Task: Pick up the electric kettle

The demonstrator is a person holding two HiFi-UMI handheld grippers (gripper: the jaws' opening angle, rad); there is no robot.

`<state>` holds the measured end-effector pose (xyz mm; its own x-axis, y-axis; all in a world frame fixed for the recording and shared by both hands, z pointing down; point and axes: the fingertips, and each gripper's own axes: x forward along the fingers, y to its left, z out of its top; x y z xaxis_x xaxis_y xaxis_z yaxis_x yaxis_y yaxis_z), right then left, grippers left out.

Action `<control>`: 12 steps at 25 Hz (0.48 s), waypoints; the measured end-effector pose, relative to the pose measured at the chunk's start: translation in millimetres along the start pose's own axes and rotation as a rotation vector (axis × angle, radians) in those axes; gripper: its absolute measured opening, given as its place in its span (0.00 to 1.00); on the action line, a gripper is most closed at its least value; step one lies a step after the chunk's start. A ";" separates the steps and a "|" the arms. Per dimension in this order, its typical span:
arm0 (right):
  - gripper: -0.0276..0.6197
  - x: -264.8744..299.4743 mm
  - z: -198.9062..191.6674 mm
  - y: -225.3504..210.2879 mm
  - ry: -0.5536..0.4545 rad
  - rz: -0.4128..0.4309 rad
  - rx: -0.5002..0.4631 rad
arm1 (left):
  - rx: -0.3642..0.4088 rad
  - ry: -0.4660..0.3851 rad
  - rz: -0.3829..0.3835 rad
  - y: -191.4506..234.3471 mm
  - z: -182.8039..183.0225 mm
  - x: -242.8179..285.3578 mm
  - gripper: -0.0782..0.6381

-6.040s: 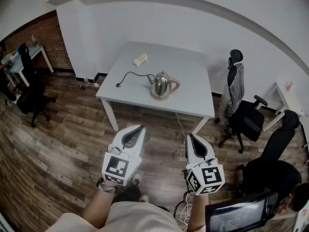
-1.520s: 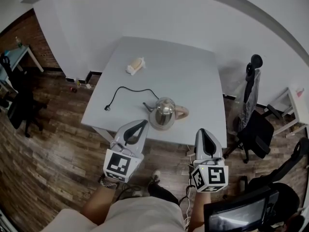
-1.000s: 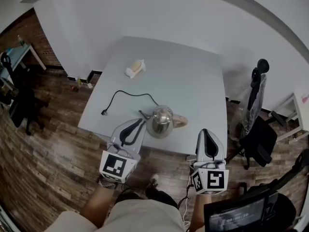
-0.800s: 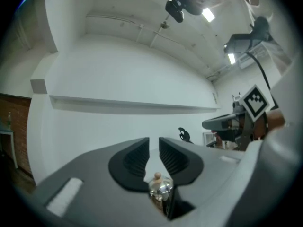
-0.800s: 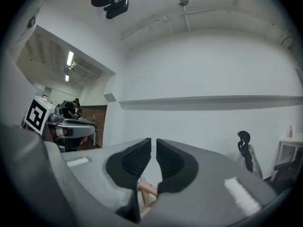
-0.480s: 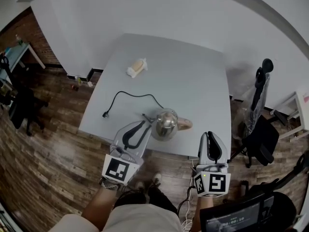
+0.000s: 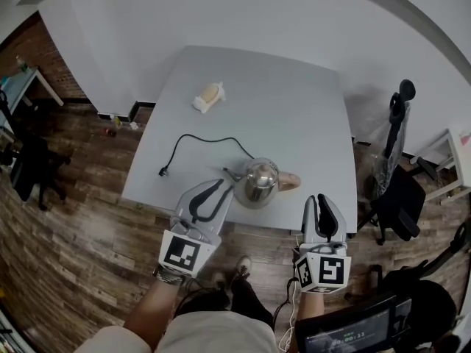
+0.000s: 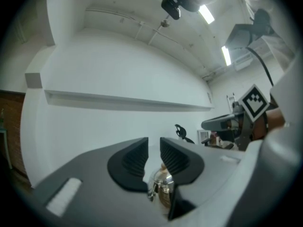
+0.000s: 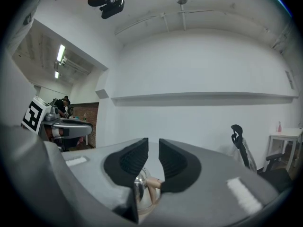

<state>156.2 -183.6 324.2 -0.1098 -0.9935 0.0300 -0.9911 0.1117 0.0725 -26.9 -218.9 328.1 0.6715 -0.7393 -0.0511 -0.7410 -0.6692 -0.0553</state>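
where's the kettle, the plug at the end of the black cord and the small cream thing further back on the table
electric kettle (image 7: pixel 260 180), head view, on its shiny lid.
plug (image 7: pixel 161 172), head view, on its black body.
cream object (image 7: pixel 208 95), head view, on its middle; what it is cannot be told.

This is an office. A plain white table (image 7: pixel 280 116) stands on wood-plank flooring (image 7: pixel 73 234) against a bare white wall (image 7: pixel 243 13). A black swivel chair (image 7: pixel 397 193) sits to the table's right and another chair (image 7: pixel 33 164) at the far left. There, a brick wall (image 7: pixel 40 54) backs a second desk (image 7: pixel 18 87). A screen (image 7: pixel 346 333) glows at the near right, and tube lights (image 8: pixel 207 14) line the ceiling.
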 end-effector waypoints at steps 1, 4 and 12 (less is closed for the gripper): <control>0.16 0.3 -0.4 1.6 0.000 -0.002 0.004 | -0.004 -0.002 -0.001 1.7 -1.1 -1.3 0.23; 0.17 -1.5 -1.0 5.2 0.001 -0.005 0.007 | -0.007 0.001 0.003 4.8 -6.0 -5.5 0.23; 0.20 -3.7 -16.1 5.4 0.021 -0.014 0.028 | 0.036 0.059 0.000 6.9 -40.6 -8.3 0.25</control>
<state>152.4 -179.0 340.6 -0.0948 -0.9942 0.0499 -0.9943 0.0970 0.0450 -37.8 -220.4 368.6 0.6694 -0.7428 0.0076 -0.7393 -0.6672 -0.0914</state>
